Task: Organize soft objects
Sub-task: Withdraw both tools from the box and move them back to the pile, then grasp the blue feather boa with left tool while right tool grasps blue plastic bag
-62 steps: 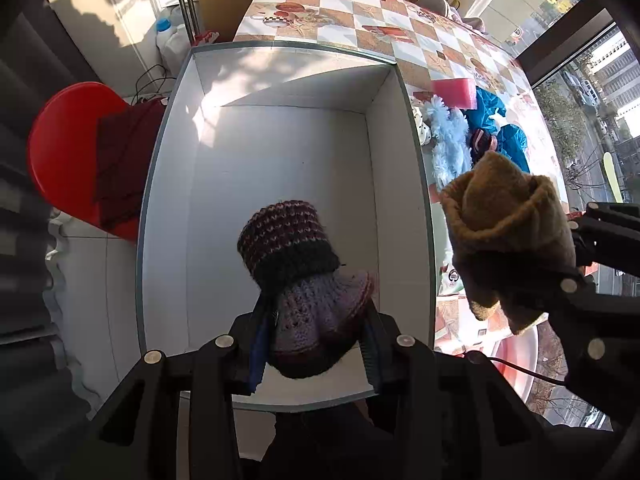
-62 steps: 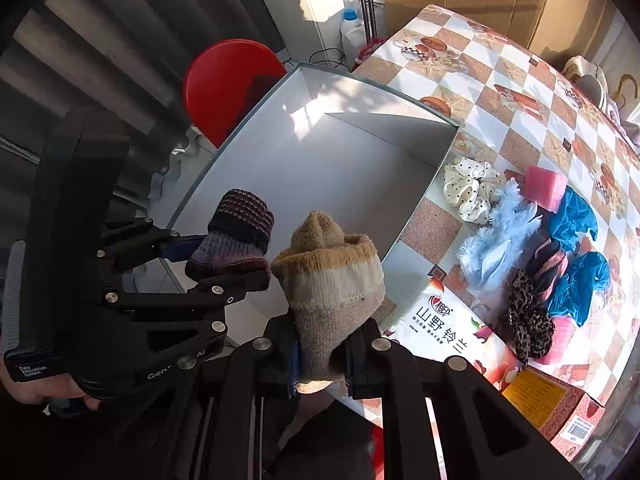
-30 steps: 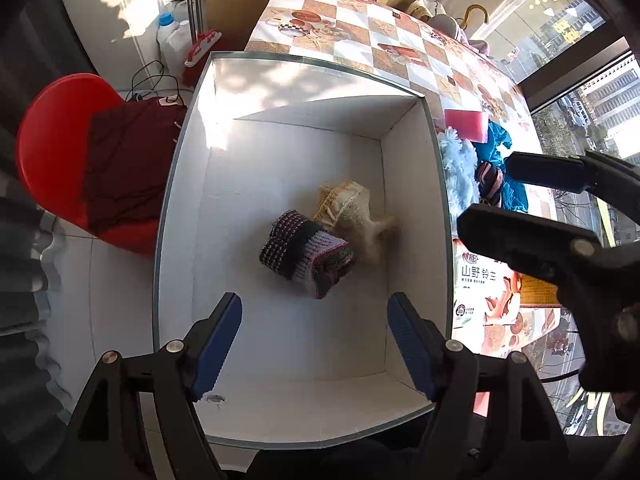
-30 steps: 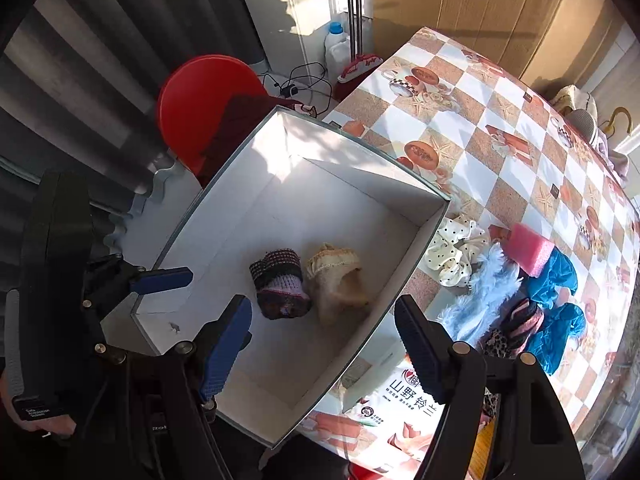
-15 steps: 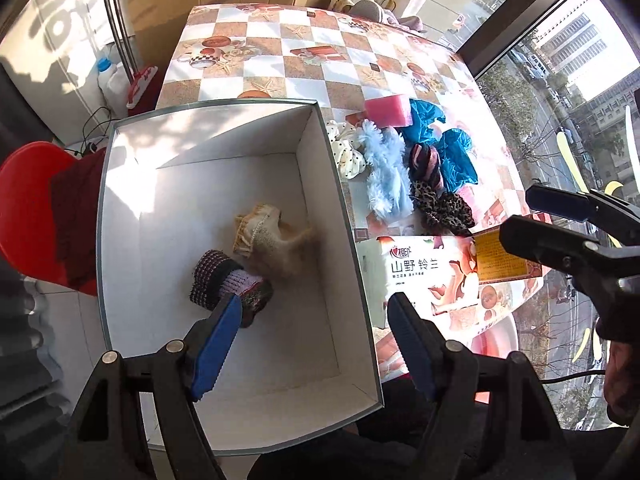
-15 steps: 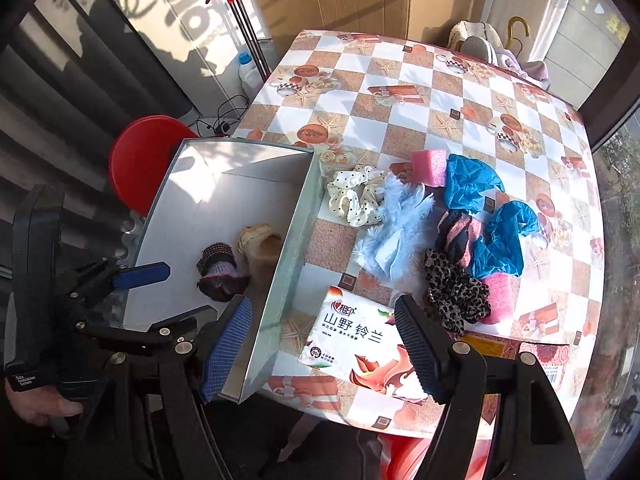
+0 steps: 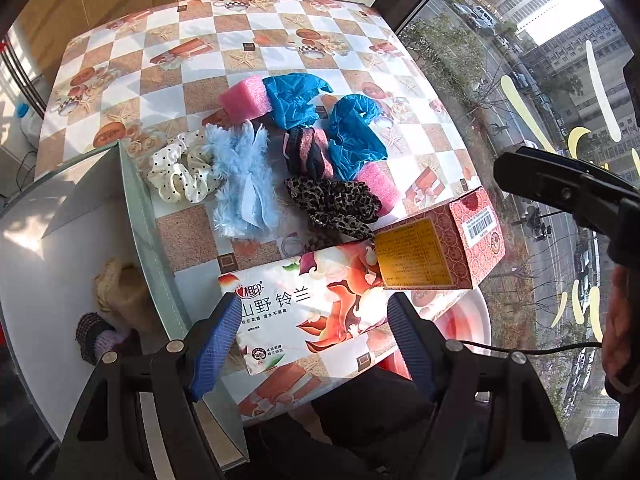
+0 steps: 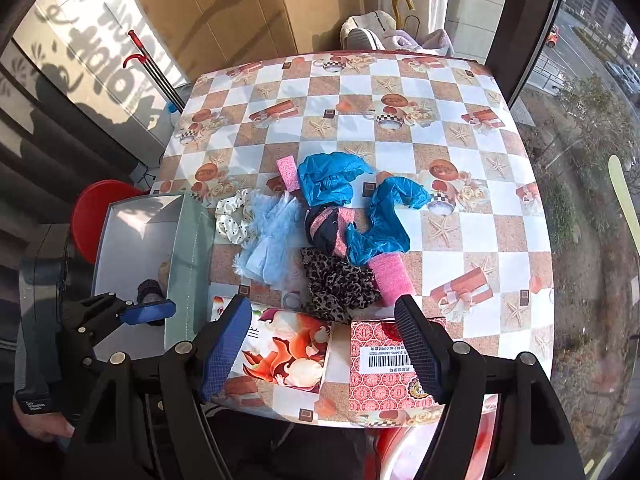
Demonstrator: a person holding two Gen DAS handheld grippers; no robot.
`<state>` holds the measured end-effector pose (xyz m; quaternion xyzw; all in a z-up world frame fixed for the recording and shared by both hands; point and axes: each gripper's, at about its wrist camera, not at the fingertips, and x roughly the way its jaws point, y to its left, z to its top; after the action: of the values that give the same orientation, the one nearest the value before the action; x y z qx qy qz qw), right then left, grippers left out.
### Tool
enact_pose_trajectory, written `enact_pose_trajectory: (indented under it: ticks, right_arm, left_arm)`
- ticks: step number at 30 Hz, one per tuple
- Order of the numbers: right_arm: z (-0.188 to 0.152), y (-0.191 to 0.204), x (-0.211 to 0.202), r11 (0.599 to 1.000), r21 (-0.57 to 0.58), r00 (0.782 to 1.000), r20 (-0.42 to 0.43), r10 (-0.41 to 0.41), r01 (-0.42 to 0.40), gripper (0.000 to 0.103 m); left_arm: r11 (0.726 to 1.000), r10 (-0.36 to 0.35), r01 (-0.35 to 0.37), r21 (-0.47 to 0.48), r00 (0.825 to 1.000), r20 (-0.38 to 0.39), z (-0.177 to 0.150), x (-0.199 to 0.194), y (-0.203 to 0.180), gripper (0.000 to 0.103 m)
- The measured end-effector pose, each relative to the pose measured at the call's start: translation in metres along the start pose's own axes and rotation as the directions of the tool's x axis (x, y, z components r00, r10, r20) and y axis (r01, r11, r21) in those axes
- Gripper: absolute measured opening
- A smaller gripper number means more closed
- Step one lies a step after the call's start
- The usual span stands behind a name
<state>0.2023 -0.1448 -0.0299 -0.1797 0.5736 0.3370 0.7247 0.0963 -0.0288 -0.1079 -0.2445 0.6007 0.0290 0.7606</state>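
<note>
Tongs both gape empty: left gripper (image 7: 310, 338) and right gripper (image 8: 322, 344) face the pile; next grab, likely the leopard-print fabric scrunchie (image 8: 338, 282) at twelve o'clock.

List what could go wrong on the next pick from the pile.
1. The leopard scrunchie touches the pink-striped scrunchie and a blue cover; a grab may drag several along.
2. The tissue pack and red box lie in front of the pile; a low claw could knock them.
3. The fluffy blue piece is loose and may slip.
</note>
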Motion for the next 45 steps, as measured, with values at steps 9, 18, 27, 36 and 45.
enact_pose_trajectory:
  ticks: [9,18,27,36,45]
  right_arm:
    - [0.039,-0.082,0.035,1.000,-0.019,0.998,-0.062,0.017,-0.018,0.075]
    - [0.079,-0.089,0.124,0.974,-0.216,0.985,-0.171,0.028,-0.066,0.075]
    - [0.087,-0.077,0.197,0.943,-0.333,0.965,-0.251,-0.075,-0.013,0.075]
    - [0.081,-0.067,0.234,0.918,-0.397,0.953,-0.278,-0.119,-0.001,0.073]
    - [0.078,-0.076,0.215,0.950,-0.294,0.963,-0.269,0.025,-0.107,0.012]
  left_arm:
    - [0.993,0.076,-0.080,-0.084,0.995,-0.058,0.043,0.046,-0.009,0.079]
    - [0.948,0.167,-0.177,-0.264,0.984,-0.062,0.077,0.074,0.035,0.079]
    - [0.930,0.168,-0.209,-0.304,0.973,-0.158,0.087,0.112,0.050,0.079]
    - [0.917,0.181,-0.252,-0.309,0.953,-0.242,0.095,0.149,0.058,0.079]
    - [0.941,0.205,-0.244,-0.233,0.962,-0.179,0.090,0.123,0.048,0.020]
